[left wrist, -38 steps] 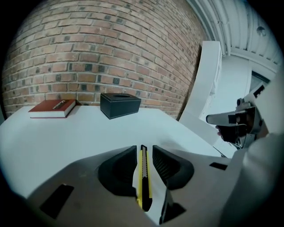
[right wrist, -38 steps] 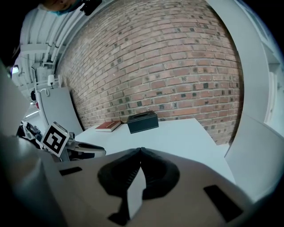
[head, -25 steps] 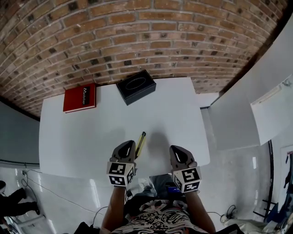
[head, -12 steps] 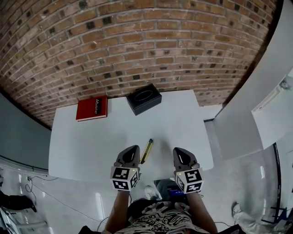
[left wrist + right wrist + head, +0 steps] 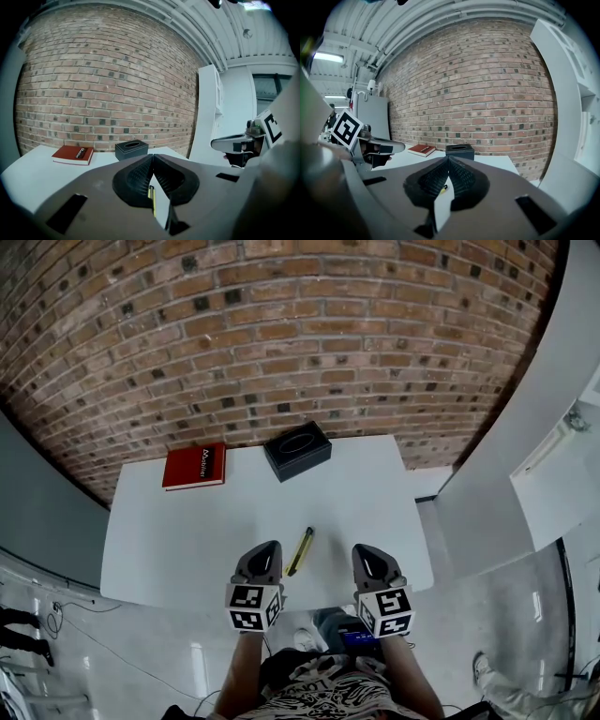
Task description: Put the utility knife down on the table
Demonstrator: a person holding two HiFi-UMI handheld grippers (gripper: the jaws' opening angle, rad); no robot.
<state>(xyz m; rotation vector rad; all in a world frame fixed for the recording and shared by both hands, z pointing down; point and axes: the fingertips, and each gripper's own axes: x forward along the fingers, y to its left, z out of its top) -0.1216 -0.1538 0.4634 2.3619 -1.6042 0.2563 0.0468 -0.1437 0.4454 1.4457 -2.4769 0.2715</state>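
The utility knife (image 5: 300,551) lay on the table (image 5: 178,521), at two o'clock from the left gripper (image 5: 267,549). It and the right gripper (image 5: 364,552) were both pressed together, empty.

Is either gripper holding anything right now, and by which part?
Nothing is held. The left gripper and right gripper both have their jaws together on nothing. The utility knife lies free on the table between them.

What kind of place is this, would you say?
Likely an indoor workspace or studio: a bare brick wall, a plain white table holding a red book, a black box and a utility knife.
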